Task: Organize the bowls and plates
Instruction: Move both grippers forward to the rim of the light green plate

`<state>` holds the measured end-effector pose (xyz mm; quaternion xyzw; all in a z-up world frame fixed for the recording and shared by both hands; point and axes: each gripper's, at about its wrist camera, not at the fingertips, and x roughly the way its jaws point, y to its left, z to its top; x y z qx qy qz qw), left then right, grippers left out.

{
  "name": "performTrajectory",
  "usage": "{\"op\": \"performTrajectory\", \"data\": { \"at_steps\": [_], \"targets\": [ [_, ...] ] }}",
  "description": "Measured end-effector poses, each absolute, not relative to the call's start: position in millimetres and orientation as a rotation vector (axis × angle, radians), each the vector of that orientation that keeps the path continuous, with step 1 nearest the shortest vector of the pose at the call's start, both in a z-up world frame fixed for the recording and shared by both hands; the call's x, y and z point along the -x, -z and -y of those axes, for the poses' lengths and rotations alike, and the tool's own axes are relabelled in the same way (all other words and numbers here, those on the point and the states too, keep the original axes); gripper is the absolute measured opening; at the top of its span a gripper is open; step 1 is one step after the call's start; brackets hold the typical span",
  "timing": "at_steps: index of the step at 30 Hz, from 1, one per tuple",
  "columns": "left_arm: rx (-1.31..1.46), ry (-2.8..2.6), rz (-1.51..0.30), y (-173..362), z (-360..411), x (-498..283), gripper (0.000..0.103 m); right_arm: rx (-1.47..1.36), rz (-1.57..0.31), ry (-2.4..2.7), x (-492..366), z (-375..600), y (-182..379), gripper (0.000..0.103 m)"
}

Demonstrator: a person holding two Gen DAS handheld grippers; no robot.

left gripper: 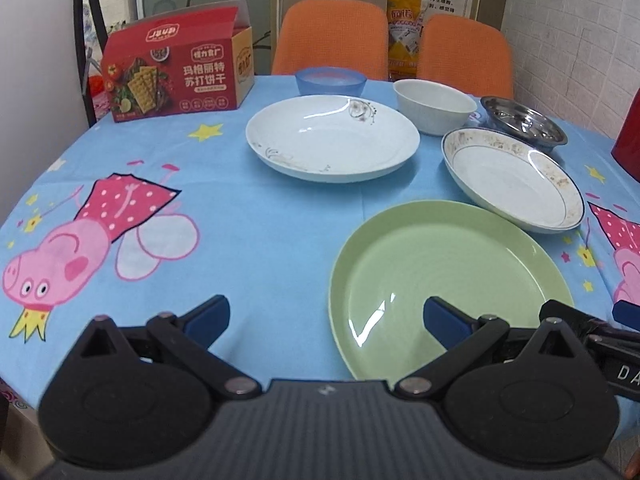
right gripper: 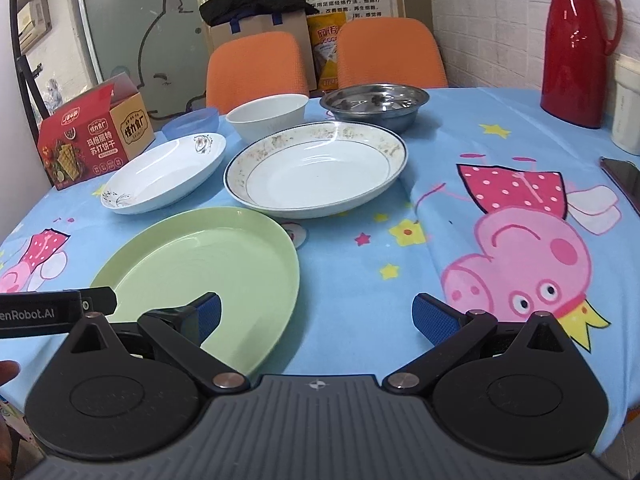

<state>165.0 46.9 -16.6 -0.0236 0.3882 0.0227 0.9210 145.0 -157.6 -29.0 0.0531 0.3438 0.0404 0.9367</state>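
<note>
A green plate [left gripper: 444,276] [right gripper: 208,264] lies nearest on the blue cartoon tablecloth. Behind it sit a white plate with a speckled rim [left gripper: 512,178] [right gripper: 316,168] and a white plate with a floral print [left gripper: 332,136] [right gripper: 164,172]. Further back stand a white bowl [left gripper: 434,106] [right gripper: 266,116], a steel bowl [left gripper: 522,120] [right gripper: 374,104] and a blue bowl [left gripper: 330,80] [right gripper: 192,122]. My left gripper [left gripper: 326,322] is open over the green plate's near left edge, holding nothing. My right gripper [right gripper: 316,316] is open above the plate's near right edge, also holding nothing.
A red cracker box [left gripper: 176,68] [right gripper: 94,136] stands at the back left. A red thermos jug [right gripper: 576,44], a white cup [right gripper: 626,104] and a dark phone [right gripper: 624,178] are at the right. Two orange chairs [left gripper: 332,36] [right gripper: 390,52] are behind the table.
</note>
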Motion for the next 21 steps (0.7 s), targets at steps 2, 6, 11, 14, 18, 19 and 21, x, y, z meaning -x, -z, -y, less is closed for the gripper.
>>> {"op": "performTrajectory", "data": {
  "at_steps": [2, 6, 11, 14, 18, 19, 21],
  "targets": [
    [0.047, -0.046, -0.809, 18, -48, -172, 0.103, -0.088, -0.715, -0.097, -153, 151, 31, 0.103],
    [0.049, -0.062, -0.837, 23, -53, -186, 0.102, -0.055, -0.751, -0.111, -167, 139, 38, 0.103],
    [0.074, -0.042, -0.869, 31, -58, -198, 0.102, 0.016, -0.754, -0.11, -174, 131, 43, 0.103],
    [0.062, -0.031, -0.876, 35, -55, -203, 0.103, 0.016, -0.732, -0.127, -175, 133, 45, 0.103],
    [0.038, -0.007, -0.872, 36, -50, -204, 0.103, 0.03, -0.631, -0.176, -163, 140, 54, 0.103],
    [0.035, -0.003, -0.871, 36, -50, -204, 0.103, 0.031, -0.626, -0.182, -162, 141, 54, 0.103],
    [0.033, 0.014, -0.874, 36, -50, -204, 0.102, 0.031, -0.655, -0.177, -166, 140, 50, 0.103]
  ]
}}
